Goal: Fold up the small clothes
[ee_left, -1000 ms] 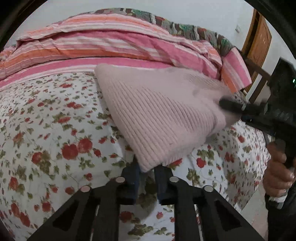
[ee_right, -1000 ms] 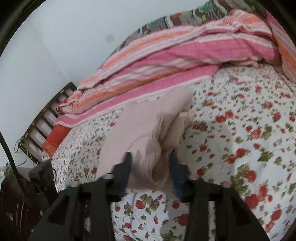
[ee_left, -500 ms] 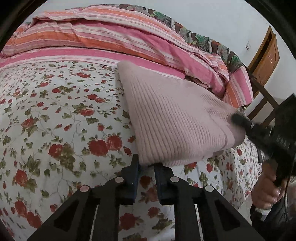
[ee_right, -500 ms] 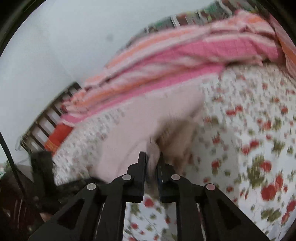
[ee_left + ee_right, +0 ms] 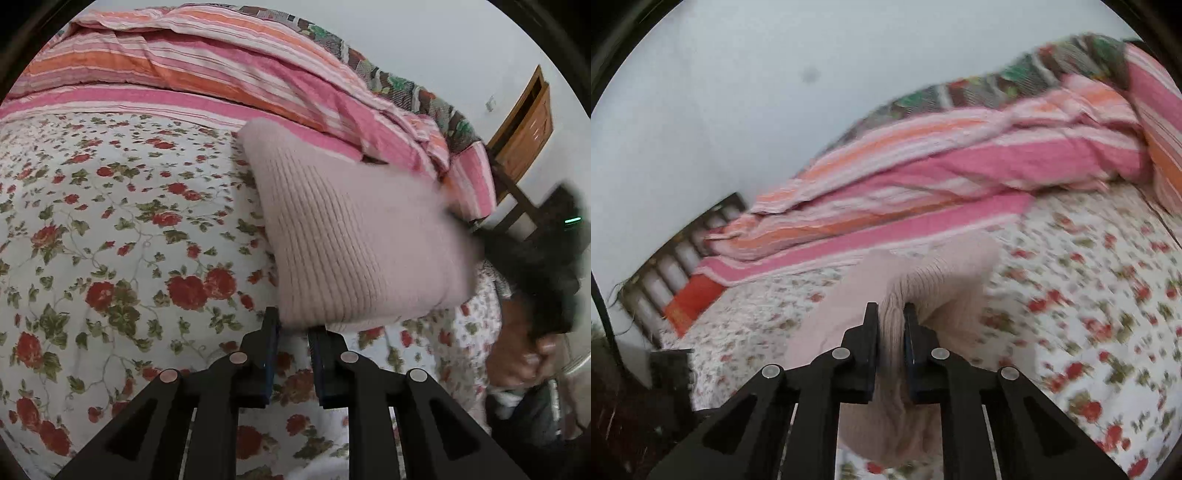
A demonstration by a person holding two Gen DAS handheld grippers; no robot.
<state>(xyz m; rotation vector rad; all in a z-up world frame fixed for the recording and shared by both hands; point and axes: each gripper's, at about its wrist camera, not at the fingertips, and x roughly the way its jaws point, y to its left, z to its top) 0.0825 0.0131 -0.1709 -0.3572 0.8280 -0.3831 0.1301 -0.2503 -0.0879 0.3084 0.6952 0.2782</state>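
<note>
A pale pink ribbed knit garment (image 5: 354, 243) hangs stretched between both grippers above the floral bed sheet (image 5: 129, 240). My left gripper (image 5: 293, 325) is shut on its near lower corner. The right gripper (image 5: 517, 254) shows there as a blurred black shape at the garment's far right edge, with a person's hand (image 5: 524, 358) below it. In the right wrist view my right gripper (image 5: 891, 308) has a bunched fold of the garment (image 5: 942, 280) between its fingers. Its jaws are closing and the pads press on the cloth. The cloth falls in folds below and behind the jaws.
A pink and orange striped quilt (image 5: 221, 74) is heaped along the far side of the bed. A wooden door (image 5: 528, 122) stands at the right, and a slatted bed end (image 5: 665, 273) at the left in the right wrist view. The floral sheet (image 5: 1089, 314) spreads to the right.
The right gripper's jaws, open around the fold a second ago, have come together on it. The garment has shifted right and up in the left wrist view while the left grip held.
</note>
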